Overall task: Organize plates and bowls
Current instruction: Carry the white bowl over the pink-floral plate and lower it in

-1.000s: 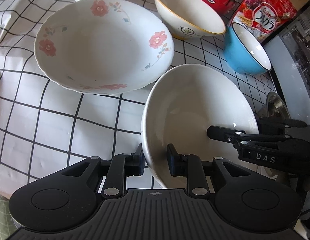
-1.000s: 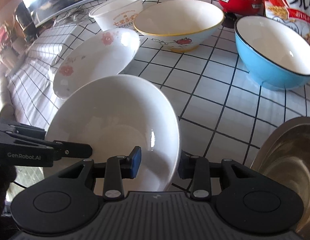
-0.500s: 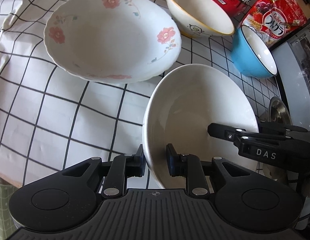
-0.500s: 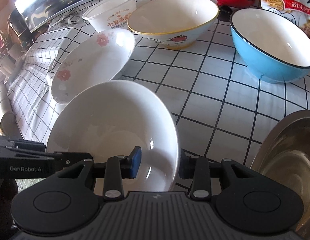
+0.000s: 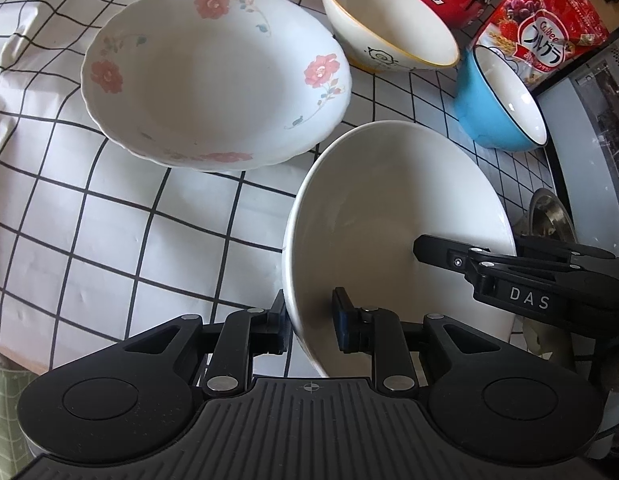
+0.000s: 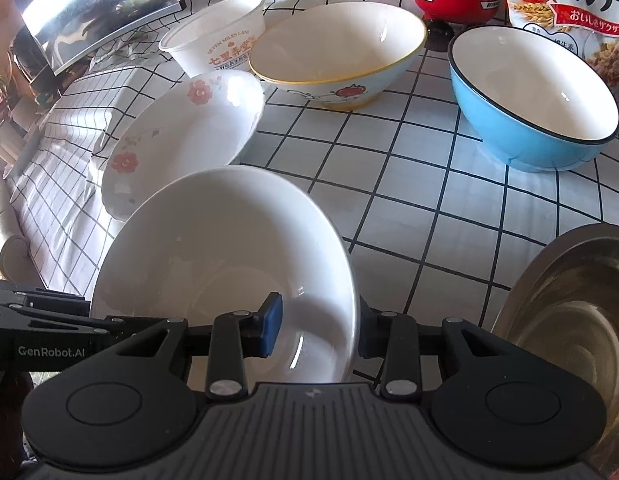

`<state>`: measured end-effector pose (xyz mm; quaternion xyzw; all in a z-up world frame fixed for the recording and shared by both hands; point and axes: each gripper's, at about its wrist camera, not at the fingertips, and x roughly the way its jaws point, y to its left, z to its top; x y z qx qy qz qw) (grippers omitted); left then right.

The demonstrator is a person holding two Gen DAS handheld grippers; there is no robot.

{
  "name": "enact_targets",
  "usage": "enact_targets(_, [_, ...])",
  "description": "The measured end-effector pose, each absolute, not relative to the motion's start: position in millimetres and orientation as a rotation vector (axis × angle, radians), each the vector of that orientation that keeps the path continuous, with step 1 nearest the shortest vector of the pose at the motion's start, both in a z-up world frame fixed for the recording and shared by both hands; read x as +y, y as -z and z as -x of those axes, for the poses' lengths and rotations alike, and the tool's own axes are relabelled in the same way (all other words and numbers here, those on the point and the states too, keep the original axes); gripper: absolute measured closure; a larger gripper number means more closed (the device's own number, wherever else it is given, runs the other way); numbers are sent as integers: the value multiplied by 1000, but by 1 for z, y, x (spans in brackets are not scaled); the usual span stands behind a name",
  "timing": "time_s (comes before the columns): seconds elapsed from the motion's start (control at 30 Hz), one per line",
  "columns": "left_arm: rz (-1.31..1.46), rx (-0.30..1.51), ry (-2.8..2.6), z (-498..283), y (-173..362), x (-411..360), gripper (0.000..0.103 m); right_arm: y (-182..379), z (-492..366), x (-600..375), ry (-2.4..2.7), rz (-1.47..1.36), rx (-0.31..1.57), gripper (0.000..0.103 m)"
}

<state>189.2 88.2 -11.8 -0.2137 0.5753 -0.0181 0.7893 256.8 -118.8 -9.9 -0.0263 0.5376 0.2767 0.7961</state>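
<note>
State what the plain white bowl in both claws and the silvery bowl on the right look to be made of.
Plain white bowl: probably glazed ceramic; glossy, opaque, with sharp highlights. Silvery bowl: probably stainless steel; a brushed, mirror-like interior with concentric rings.

Checked tablecloth (image 6: 409, 216) under floral plate (image 5: 213, 76), blue bowl (image 6: 533, 100), yellow-rimmed bowl (image 6: 337, 52)

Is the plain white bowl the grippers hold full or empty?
Empty. The plain white bowl shows only bare glossy inside in both views, held by the left gripper and right gripper.
</note>
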Motion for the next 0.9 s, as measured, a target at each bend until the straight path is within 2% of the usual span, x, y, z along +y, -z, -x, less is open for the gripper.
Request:
enact_targets(0.5, [474,1237,42,-192,6,95,78,4,-261,-114,-589,39,1153,67])
enact_targets(0.9, [502,1178,16,-207,-22,142,78,-27,-273,-79,-614,15,1087,66])
